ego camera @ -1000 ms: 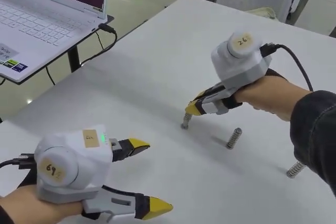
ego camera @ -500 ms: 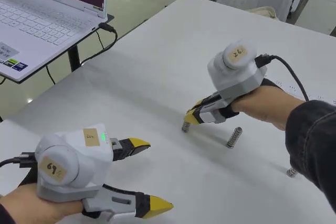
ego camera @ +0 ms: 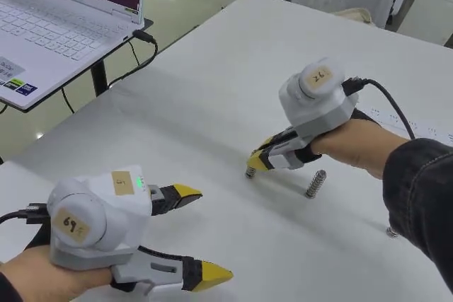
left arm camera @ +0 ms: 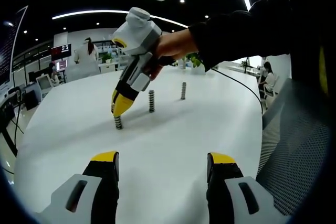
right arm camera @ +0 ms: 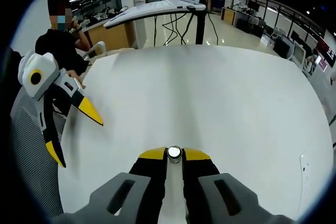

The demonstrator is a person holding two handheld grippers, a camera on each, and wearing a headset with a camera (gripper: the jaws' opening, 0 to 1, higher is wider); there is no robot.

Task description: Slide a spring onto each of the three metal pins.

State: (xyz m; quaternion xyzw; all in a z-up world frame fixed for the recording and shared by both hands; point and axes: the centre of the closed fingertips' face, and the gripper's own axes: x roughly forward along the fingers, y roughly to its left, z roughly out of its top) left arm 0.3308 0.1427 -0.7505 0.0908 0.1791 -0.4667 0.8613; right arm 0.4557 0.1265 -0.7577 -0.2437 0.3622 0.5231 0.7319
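Note:
Three small coil springs stand upright on the white table (ego camera: 205,90), each on a metal pin. My right gripper (ego camera: 256,162) is shut on the top of the leftmost spring (ego camera: 250,172), and the pin's round top (right arm camera: 174,153) shows between its yellow tips. From the left gripper view, the right gripper (left arm camera: 119,106) comes down on that spring (left arm camera: 118,122). The middle spring (ego camera: 315,184) and the far spring (ego camera: 391,231) stand free, the far one partly behind a dark sleeve. My left gripper (ego camera: 202,233) hovers open over the near table with nothing in it.
An open laptop (ego camera: 64,26) sits on a stand to the left of the table, with a black cable (ego camera: 138,58) hanging from it. A white power strip (ego camera: 425,131) lies at the right edge. Chairs stand beyond the table's far end.
My right gripper has come down and slightly toward me, pressing the leftmost spring lower on its pin, so less of it shows. The left gripper has stayed put.

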